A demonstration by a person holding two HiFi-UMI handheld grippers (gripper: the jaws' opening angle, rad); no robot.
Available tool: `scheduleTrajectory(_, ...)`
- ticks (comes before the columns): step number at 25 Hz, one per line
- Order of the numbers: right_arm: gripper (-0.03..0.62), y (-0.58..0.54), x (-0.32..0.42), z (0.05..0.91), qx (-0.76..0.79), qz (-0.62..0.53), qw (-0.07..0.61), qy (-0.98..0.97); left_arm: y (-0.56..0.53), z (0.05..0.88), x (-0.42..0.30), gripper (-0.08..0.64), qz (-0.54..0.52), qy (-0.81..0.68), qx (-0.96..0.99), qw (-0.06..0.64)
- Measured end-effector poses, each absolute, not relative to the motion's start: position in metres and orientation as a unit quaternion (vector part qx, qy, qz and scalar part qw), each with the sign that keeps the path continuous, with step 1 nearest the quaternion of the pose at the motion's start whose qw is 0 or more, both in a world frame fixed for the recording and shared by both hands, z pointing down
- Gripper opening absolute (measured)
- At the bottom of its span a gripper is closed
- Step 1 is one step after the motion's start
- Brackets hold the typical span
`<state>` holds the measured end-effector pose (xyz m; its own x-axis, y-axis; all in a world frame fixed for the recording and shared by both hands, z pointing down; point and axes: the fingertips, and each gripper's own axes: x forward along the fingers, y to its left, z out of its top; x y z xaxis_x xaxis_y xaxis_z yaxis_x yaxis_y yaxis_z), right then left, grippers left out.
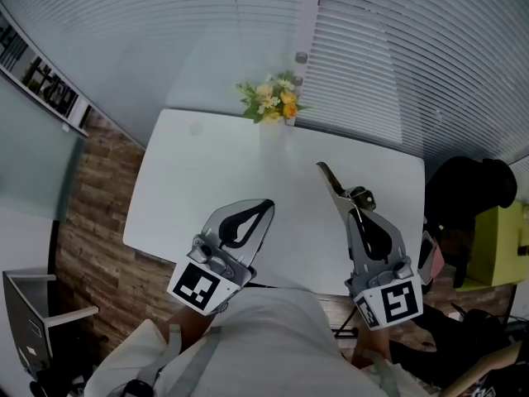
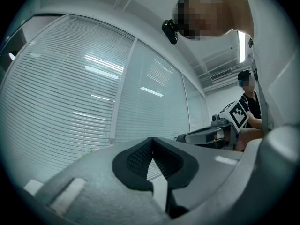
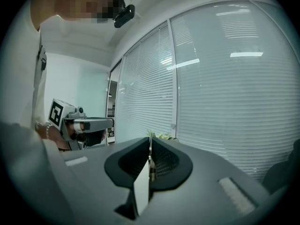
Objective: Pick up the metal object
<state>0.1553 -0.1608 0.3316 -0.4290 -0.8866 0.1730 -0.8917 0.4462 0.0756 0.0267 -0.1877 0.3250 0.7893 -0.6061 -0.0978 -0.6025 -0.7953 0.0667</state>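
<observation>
The right tongs (image 3: 150, 162) are pinched shut on a thin metal object (image 1: 331, 182), whose free end juts past their tips above the white counter (image 1: 198, 188). The left tongs (image 2: 151, 144) are closed and empty alongside. Flowers (image 1: 271, 99) stand at the counter's far edge.

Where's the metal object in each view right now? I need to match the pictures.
Head view: the metal object is right of centre, sticking forward from the right tool over the white table.
Right gripper view: low centre, a thin edge-on strip clamped between the jaws.
Left gripper view: not made out; only the right tool shows at right.
Shared landmark: the window blinds.
</observation>
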Motion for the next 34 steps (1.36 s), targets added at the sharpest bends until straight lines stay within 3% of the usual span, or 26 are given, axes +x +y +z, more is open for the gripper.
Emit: scheduleTrajectory(34,0.02,-0.152,0.151,0.318,0.529,0.002,0.091,-0.844,-0.183,0.321,0.023,0.002,-0.057,-0.316,0.947,0.01)
